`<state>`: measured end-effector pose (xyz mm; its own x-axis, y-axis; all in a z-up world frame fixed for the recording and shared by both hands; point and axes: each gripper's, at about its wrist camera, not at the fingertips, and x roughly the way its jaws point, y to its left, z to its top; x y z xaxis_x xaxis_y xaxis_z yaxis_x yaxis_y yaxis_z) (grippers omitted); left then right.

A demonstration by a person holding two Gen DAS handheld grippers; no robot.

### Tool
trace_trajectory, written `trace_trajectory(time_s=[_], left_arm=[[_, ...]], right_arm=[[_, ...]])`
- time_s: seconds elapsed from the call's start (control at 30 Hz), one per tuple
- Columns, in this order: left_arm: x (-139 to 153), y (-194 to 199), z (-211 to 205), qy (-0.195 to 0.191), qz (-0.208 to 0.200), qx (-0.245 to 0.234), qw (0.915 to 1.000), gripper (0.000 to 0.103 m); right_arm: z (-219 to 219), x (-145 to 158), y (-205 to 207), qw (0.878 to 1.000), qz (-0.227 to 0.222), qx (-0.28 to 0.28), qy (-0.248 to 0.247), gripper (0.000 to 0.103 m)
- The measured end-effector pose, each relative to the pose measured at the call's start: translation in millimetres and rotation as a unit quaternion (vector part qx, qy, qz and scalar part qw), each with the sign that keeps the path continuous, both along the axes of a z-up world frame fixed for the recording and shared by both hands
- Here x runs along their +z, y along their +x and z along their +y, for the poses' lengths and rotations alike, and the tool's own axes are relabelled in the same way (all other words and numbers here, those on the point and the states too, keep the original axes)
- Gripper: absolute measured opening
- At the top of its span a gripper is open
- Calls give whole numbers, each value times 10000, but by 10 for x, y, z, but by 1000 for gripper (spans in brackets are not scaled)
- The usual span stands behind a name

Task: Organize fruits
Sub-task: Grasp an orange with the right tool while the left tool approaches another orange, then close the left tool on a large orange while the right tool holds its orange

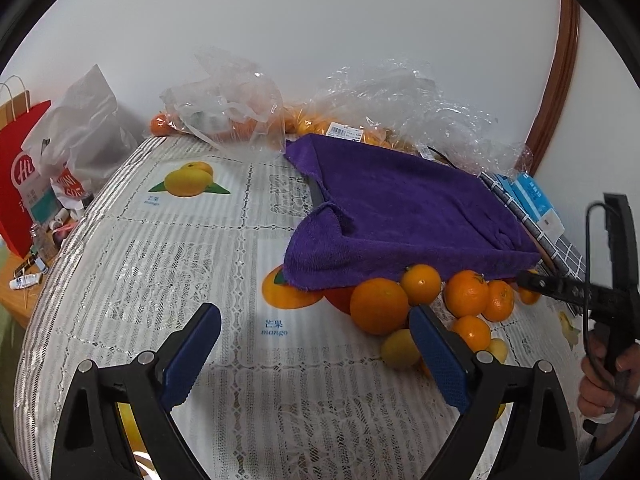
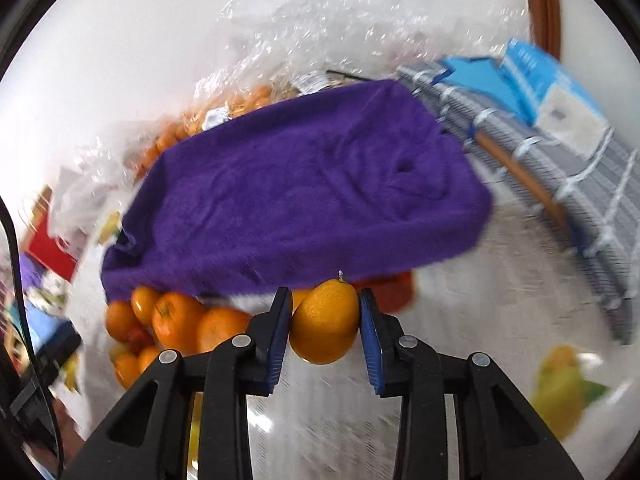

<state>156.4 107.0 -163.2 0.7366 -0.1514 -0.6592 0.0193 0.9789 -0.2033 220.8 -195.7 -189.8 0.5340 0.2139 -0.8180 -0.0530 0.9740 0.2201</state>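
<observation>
Where blue fingers [image 2: 280, 340] close: orange [image 2: 325, 324] between.

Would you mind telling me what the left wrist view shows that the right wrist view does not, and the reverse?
Only the left wrist view: the open left gripper over bare tablecloth, a white bag and a red paper bag at the table's far left. Only the right wrist view: the right gripper with an orange between its fingers, both pads against it. Both show the purple towel, the loose oranges at its near edge and the blue box.
</observation>
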Motion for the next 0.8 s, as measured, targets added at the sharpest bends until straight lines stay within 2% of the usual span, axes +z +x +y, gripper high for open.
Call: trace_trajectory(time_s=[0.1, 0.2, 0.3, 0.4, 0.47, 0.6, 0.8], left_arm=[[-12, 1, -5, -78, 42, -52, 9999, 95], [-32, 12, -20, -167, 102, -144, 9997, 95], [-66, 25, -38, -255, 200, -196, 9993, 95], [-98, 25, -72, -367, 339, -216, 9985, 87], [-105, 20, -126, -416, 396, -303, 9979, 86], [-74, 17, -285, -236, 383, -391, 9982, 82], [-23, 231, -333, -399, 617, -207, 9971, 70]], right_arm=[[-53, -26, -117, 9991, 80, 80, -410, 34], [-62, -111, -191, 9987, 155, 179, -450, 34], [-62, -183, -277, 9983, 1, 216, -548, 34], [1, -203, -362, 9962, -245, 298, -785, 34], [10, -215, -411, 9948, -397, 354, -871, 33], [-59, -200, -407, 9964, -415, 359, -648, 33], [-135, -184, -401, 9981, -409, 291, -348, 33]])
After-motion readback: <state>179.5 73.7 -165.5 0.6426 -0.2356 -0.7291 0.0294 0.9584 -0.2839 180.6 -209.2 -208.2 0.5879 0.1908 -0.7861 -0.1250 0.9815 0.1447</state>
